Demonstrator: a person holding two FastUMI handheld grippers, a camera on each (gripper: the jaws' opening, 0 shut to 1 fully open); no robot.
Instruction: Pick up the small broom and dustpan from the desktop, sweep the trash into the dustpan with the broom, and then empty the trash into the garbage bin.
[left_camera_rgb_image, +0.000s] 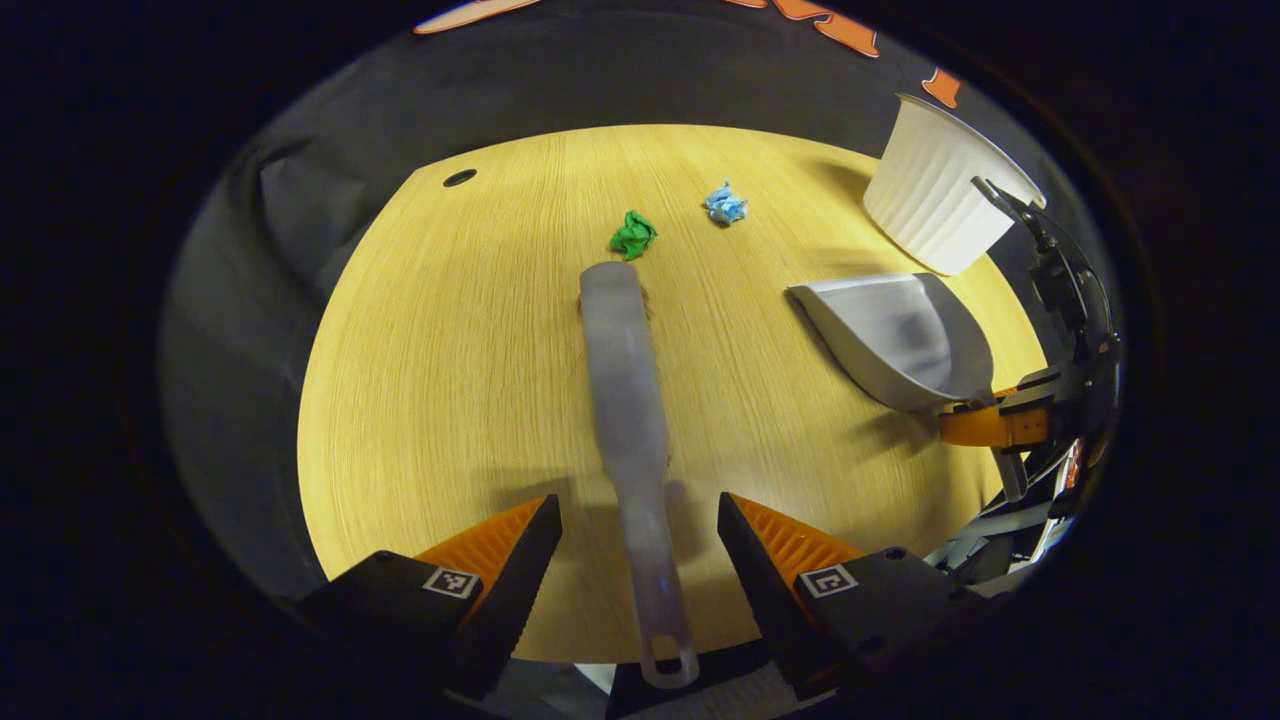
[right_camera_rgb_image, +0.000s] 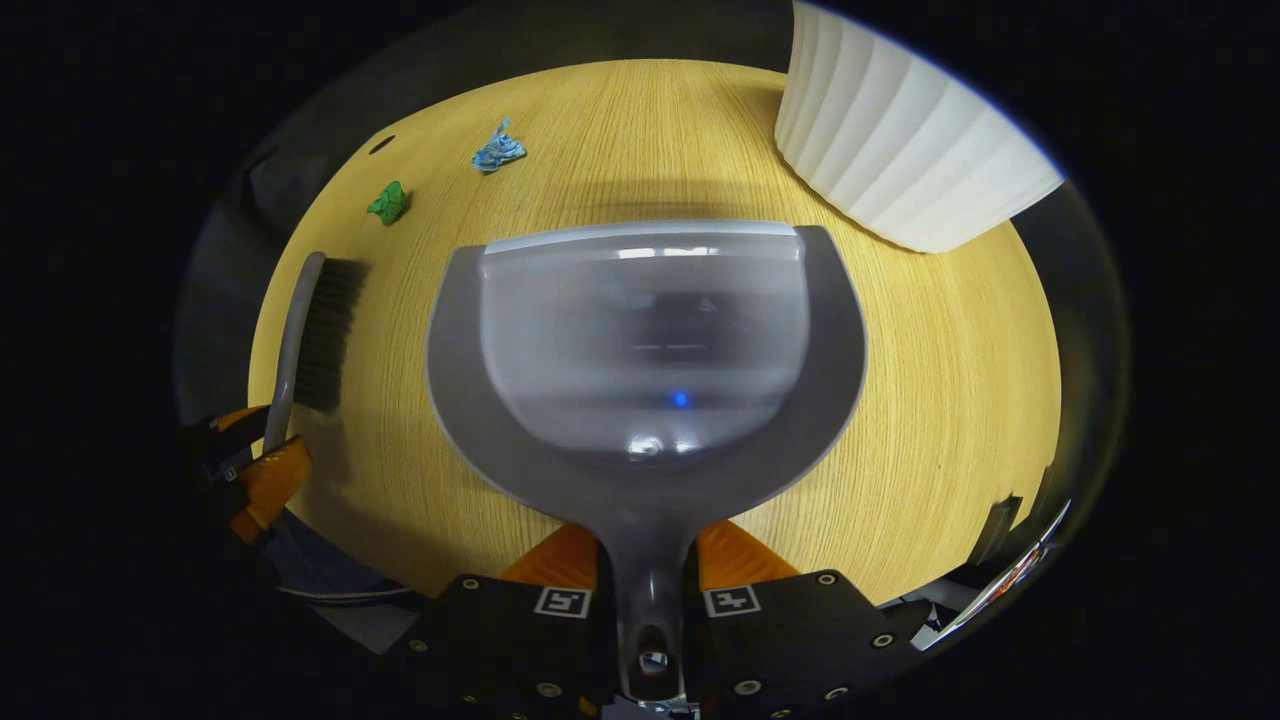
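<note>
The broom (left_camera_rgb_image: 628, 400) lies on the wooden desk (left_camera_rgb_image: 430, 400), its grey handle running back between the two fingers of the left tool (left_camera_rgb_image: 640, 545). Those fingers stand spread on either side of the handle with a gap on each side, so the left tool is open around it and not gripping. The brush end points toward a green paper wad (left_camera_rgb_image: 633, 235), which sits just beyond it; a blue paper wad (left_camera_rgb_image: 726, 203) lies a little further off to the right.

In the right gripper view the dustpan (right_camera_rgb_image: 650, 340) fills the middle, mouth forward, its handle running down between the fingers of the right tool (right_camera_rgb_image: 648, 562), which are closed on the handle from both sides. Whether the pan rests on the desk or hangs just above it I cannot tell. The white ribbed garbage bin (right_camera_rgb_image: 900, 150) stands just beyond the pan, to its right.
</note>
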